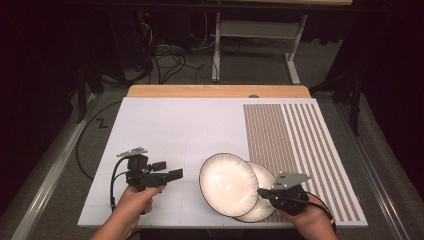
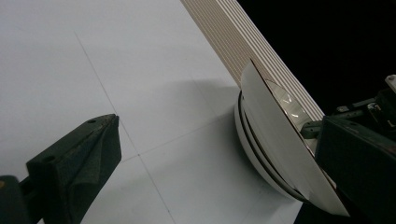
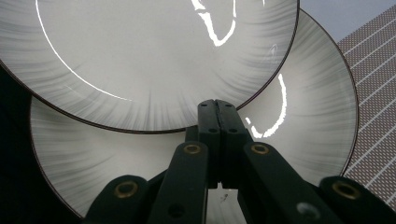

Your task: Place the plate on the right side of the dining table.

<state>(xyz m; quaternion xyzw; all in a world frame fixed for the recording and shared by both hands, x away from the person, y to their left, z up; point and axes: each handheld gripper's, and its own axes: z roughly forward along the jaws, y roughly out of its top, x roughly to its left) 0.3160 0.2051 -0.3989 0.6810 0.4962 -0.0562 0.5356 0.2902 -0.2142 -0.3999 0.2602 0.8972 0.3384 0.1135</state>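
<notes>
Clearly the work in hand is lifting the upper plate (image 1: 228, 184) off the lower plate (image 1: 262, 206) that lies flat near the front right of the white board (image 1: 165, 125), just beside its striped patch (image 1: 292, 135). That lift is begun but not finished: seen in the high view and the left gripper view, the upper plate (image 2: 280, 149) is tipped up on the side nearest the right gripper (image 1: 265, 192), while its far edge seems to rest on or close to the lower plate (image 2: 254, 154), so the two overlap and are not yet apart. In the right gripper view the jaws stand pressed together right at the rim of the upper plate (image 3: 140, 60), with the lower plate (image 3: 299, 116) spread out beneath; the pinch looks to be on that rim, though the exact contact is hard to make out. The left gripper (image 1: 172, 170) hangs over bare board to the left of the plates, well apart from them, its jaws spread wide with nothing between them. Judging from this, what is left is to raise the upper plate fully clear, carry it off and set it down elsewhere; the free gripper may help steady it, and a thin rim grip could slip
</notes>
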